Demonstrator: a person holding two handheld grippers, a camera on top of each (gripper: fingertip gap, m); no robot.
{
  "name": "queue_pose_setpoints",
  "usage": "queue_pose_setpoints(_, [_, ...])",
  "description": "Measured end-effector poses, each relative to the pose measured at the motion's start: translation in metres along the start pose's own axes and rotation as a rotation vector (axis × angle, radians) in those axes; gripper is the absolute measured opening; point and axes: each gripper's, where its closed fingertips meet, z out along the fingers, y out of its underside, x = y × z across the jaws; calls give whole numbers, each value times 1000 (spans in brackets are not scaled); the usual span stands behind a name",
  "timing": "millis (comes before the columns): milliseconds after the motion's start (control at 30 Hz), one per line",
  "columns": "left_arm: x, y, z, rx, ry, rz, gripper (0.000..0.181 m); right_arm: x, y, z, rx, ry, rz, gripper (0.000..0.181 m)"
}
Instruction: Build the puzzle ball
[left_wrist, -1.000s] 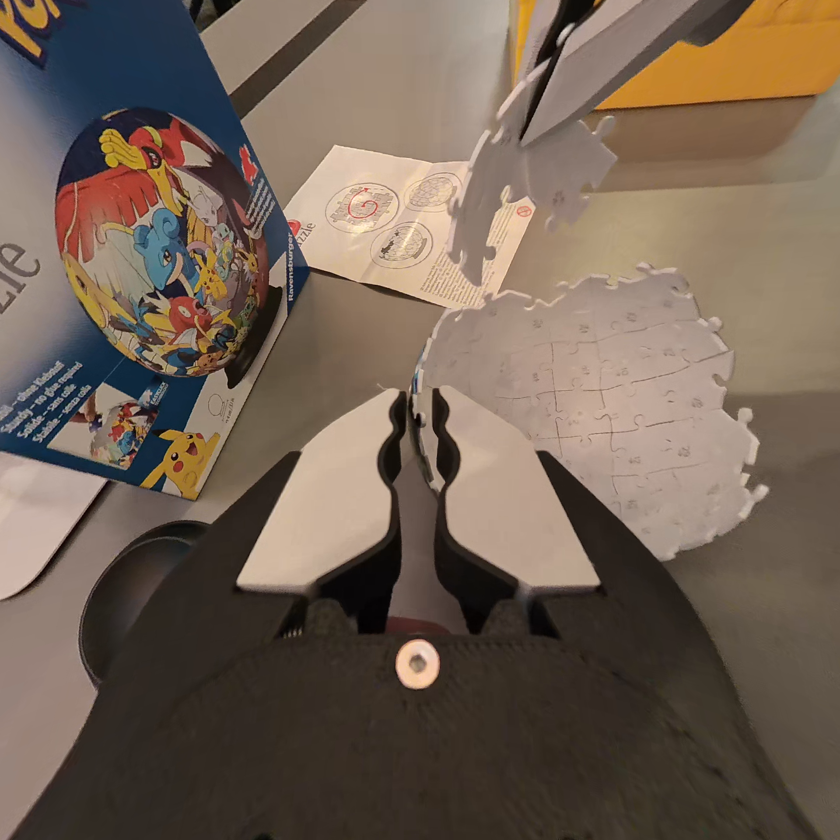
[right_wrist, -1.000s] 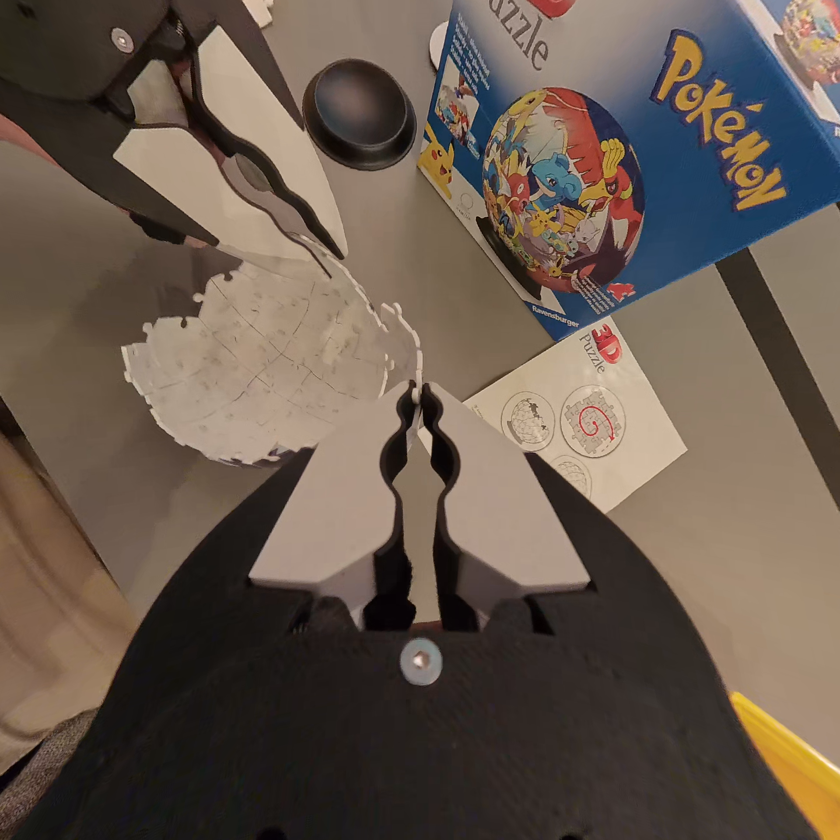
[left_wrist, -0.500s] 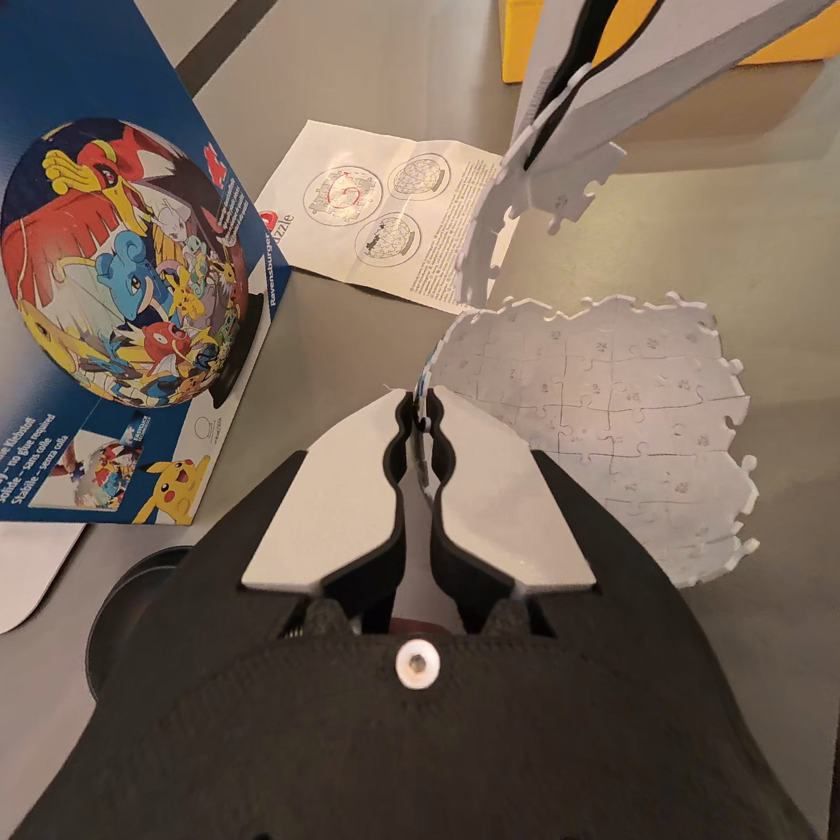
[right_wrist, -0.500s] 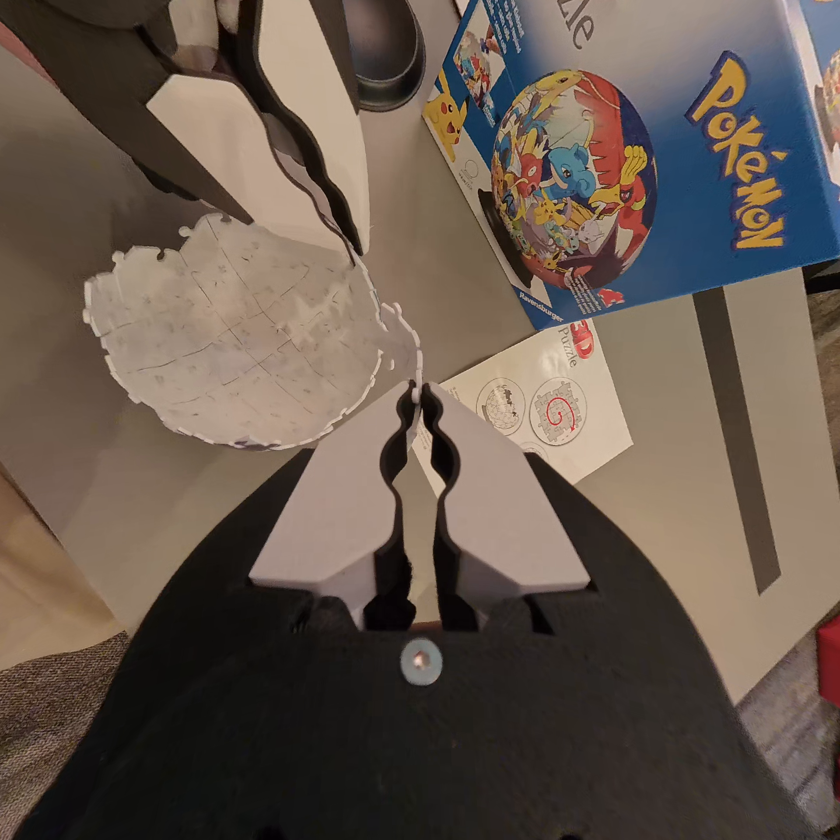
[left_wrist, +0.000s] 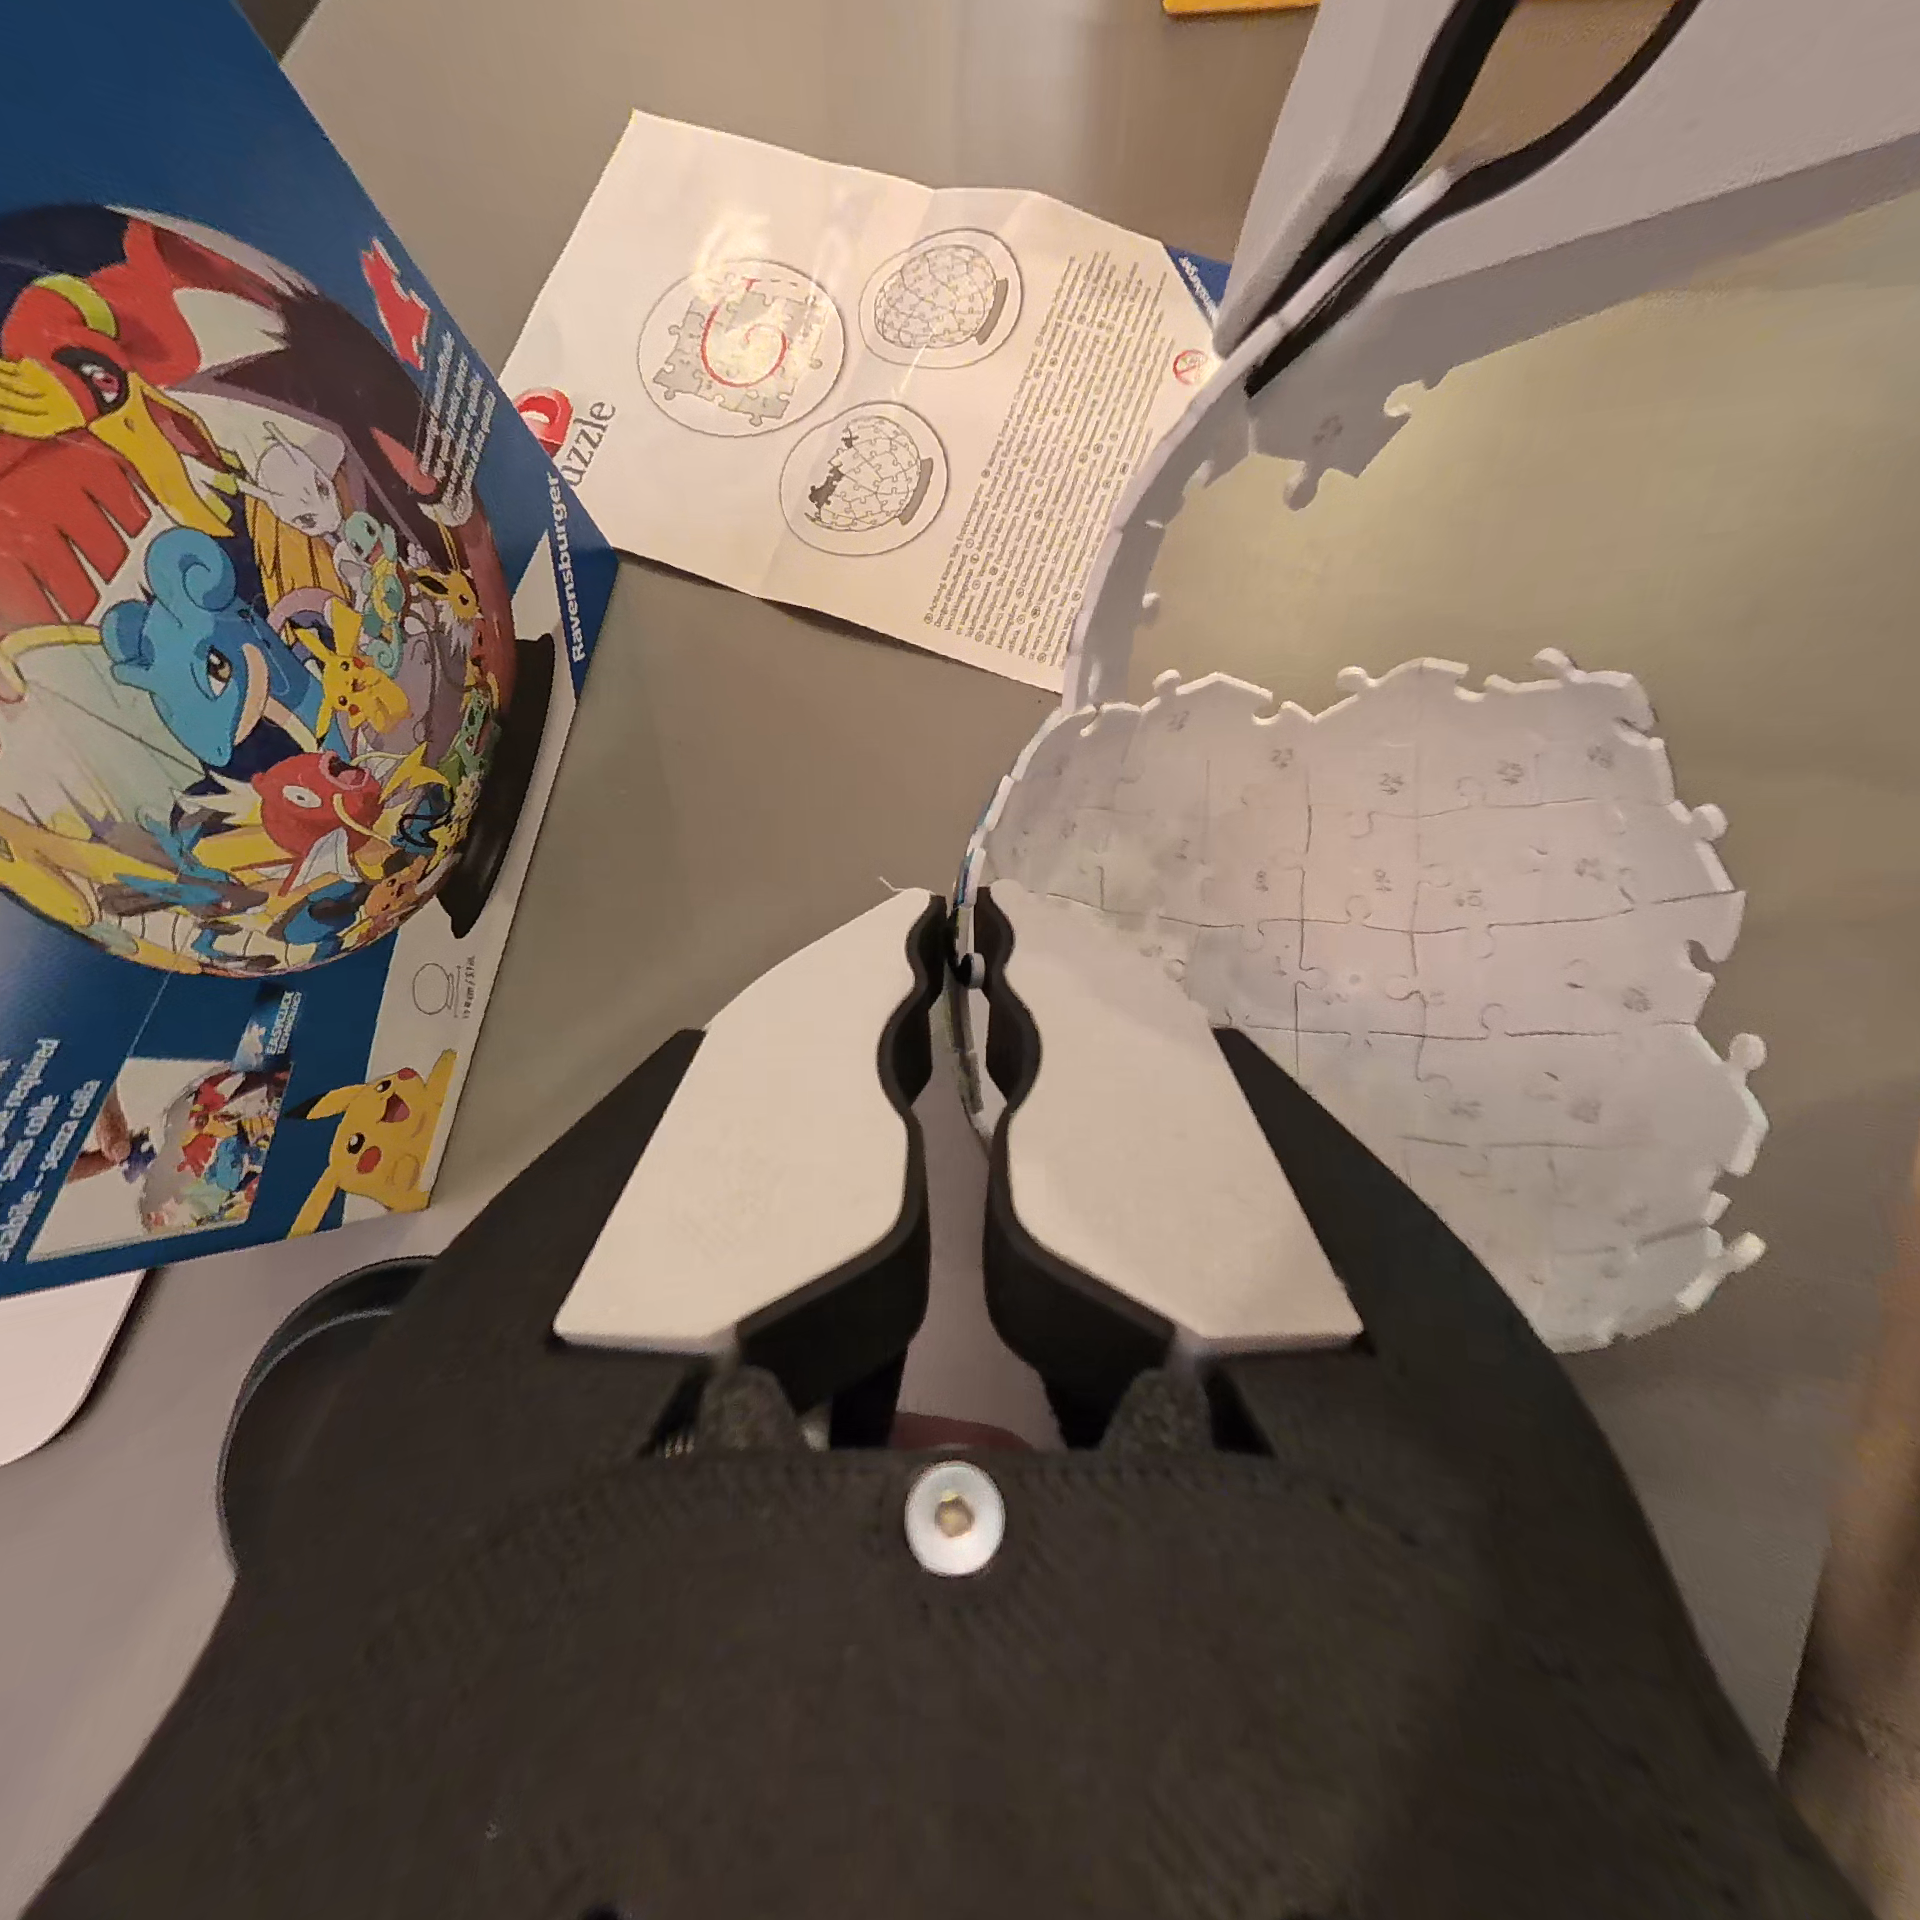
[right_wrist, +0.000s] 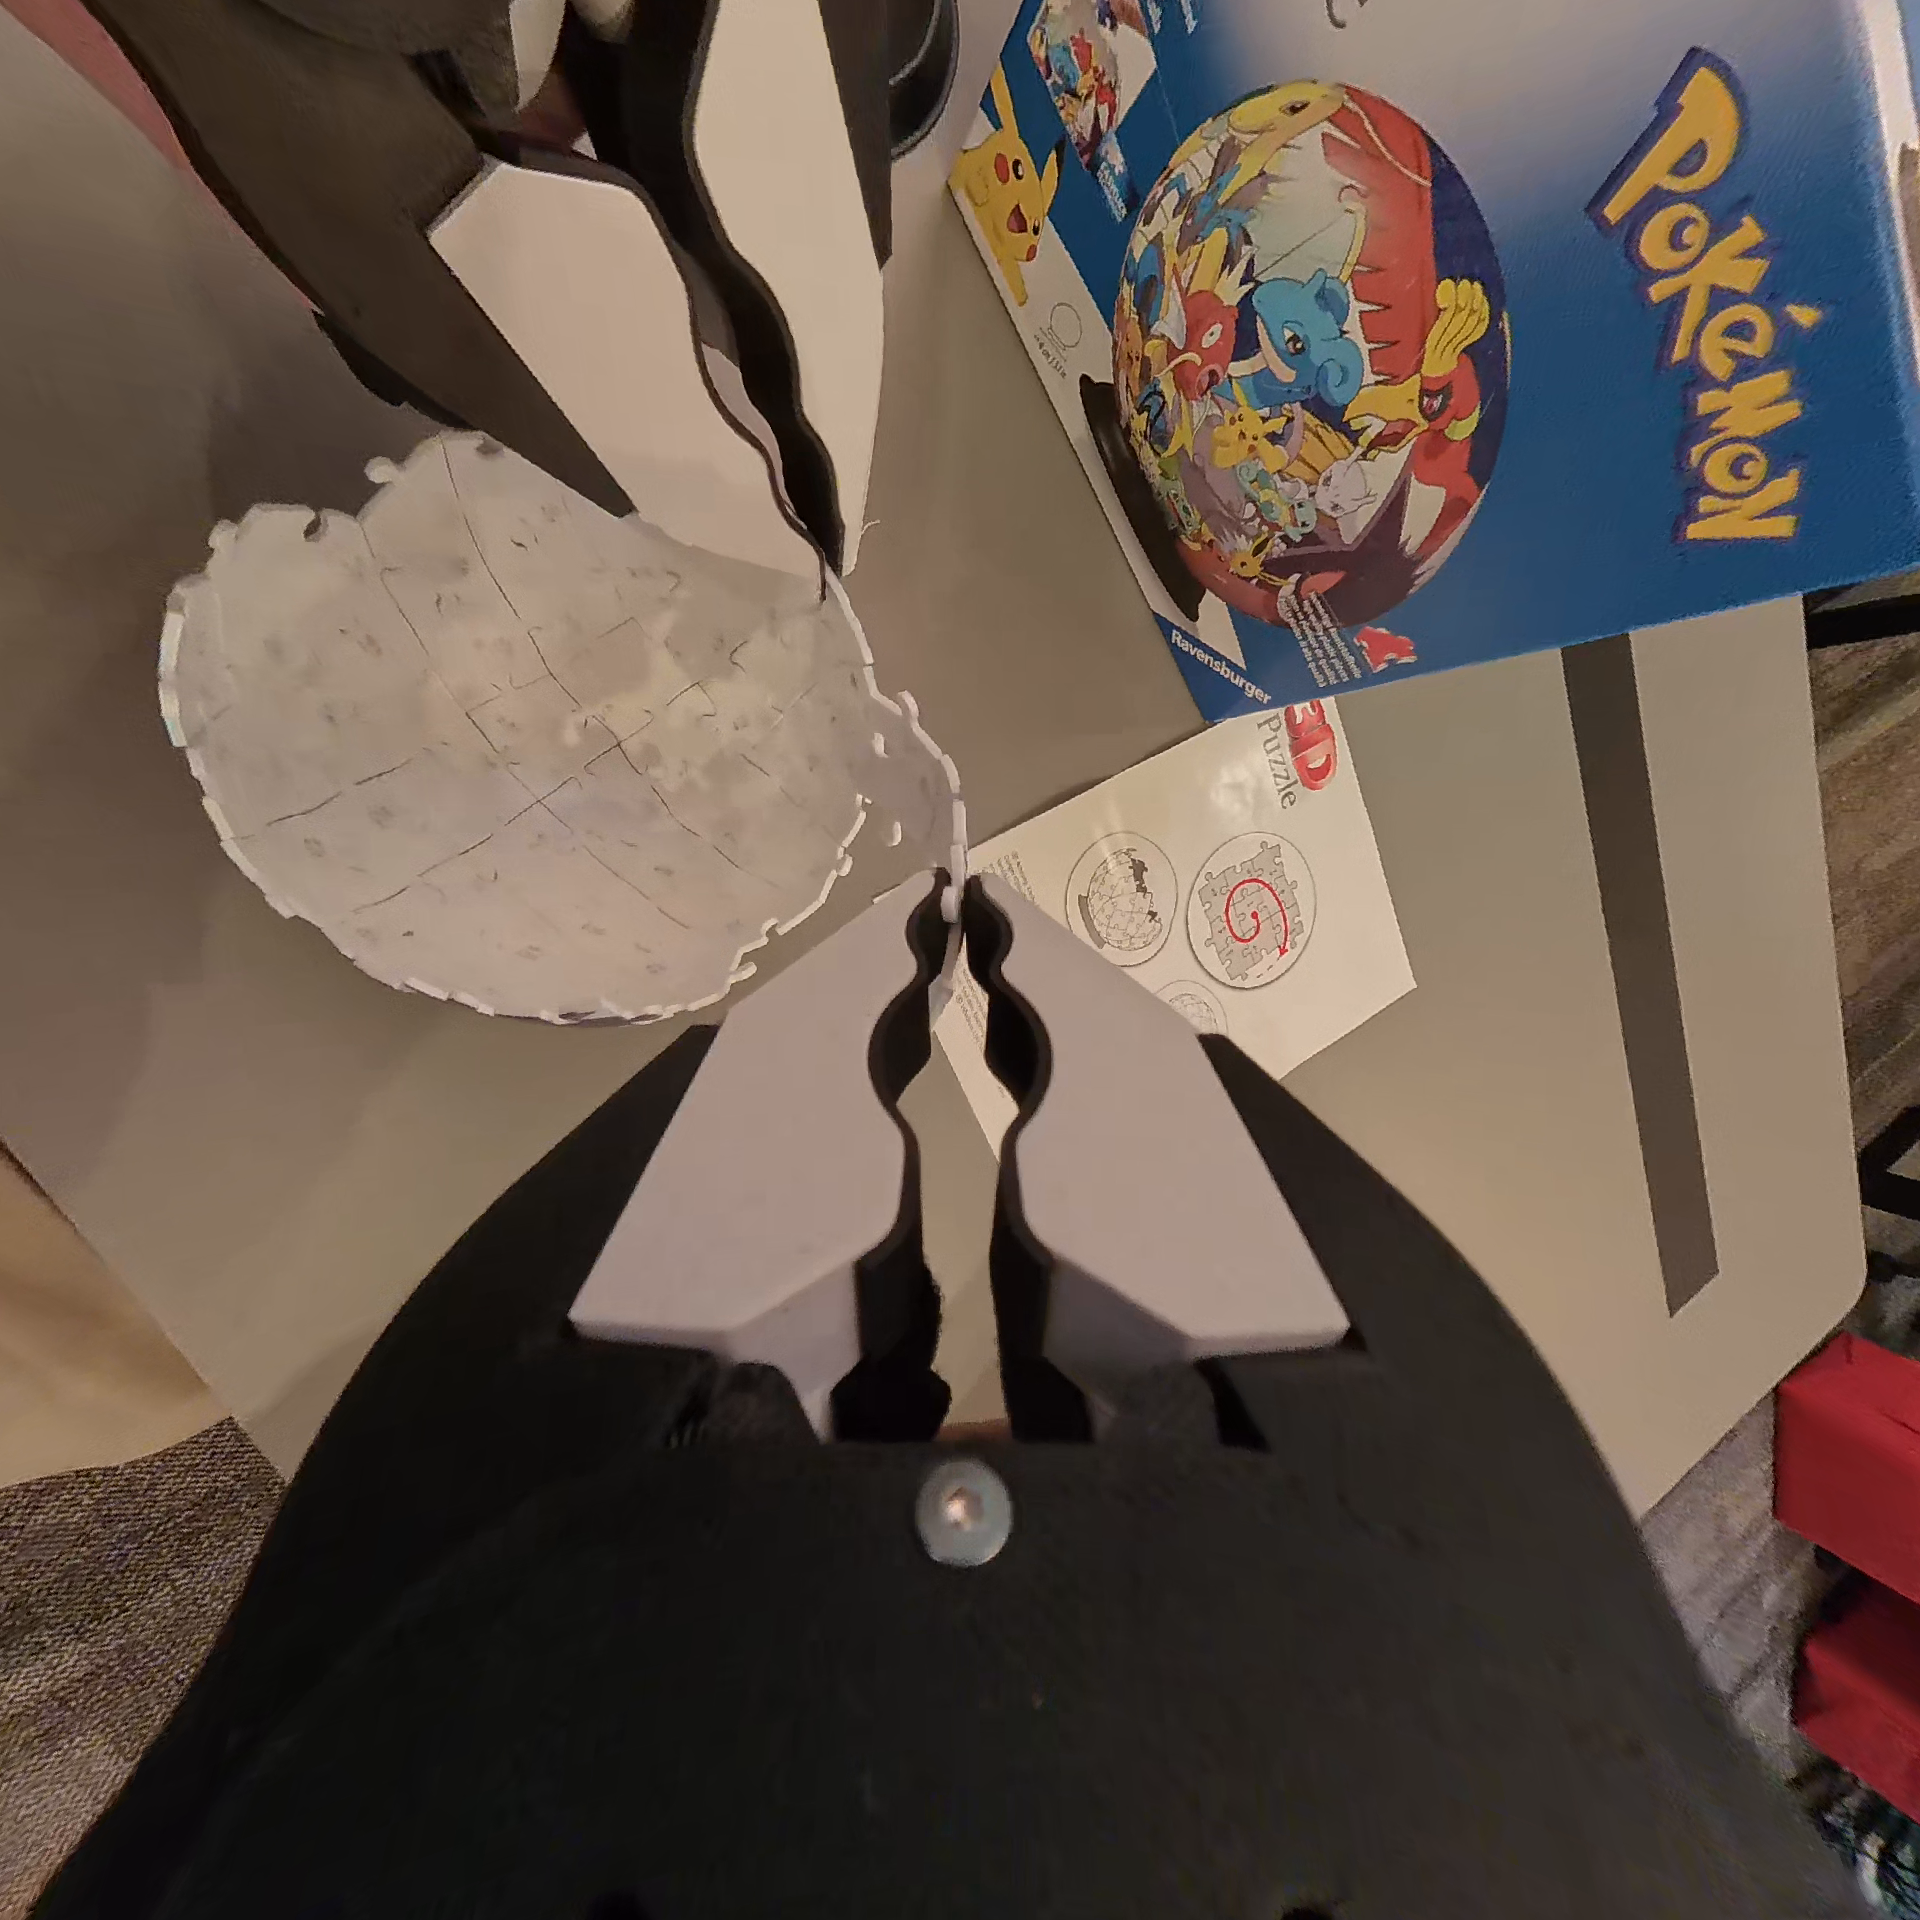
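Note:
A half shell of the puzzle ball (left_wrist: 1403, 987), white inside, sits on the grey table. My left gripper (left_wrist: 961, 935) is shut on the shell's near-left rim. My right gripper (right_wrist: 951, 899) is shut on a curved strip of joined puzzle pieces (right_wrist: 925, 790). The strip's far end meets the shell's rim (right_wrist: 499, 748) close to the left gripper's tips (right_wrist: 831, 561). In the left wrist view the strip (left_wrist: 1143, 520) hangs from the right gripper (left_wrist: 1247, 353) down to the shell's far-left edge.
The blue puzzle box (left_wrist: 260, 623) lies at the left, with the instruction leaflet (left_wrist: 831, 395) beyond it. A black round stand (left_wrist: 312, 1340) sits beside my left gripper. The table's edge (right_wrist: 1849, 1143) is at the right, with red items (right_wrist: 1849, 1455) on the floor. About 8 cm separates my left fingertips from my right.
The right gripper has brought the strip down and closer, from above the shell to its rim. The left gripper has kept its hold on the shell.

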Motion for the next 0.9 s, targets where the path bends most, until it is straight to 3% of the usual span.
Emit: queue_pose_setpoints(900, [2, -19, 42, -359, 70, 155, 6, 3, 54, 15, 32, -46, 256, 1])
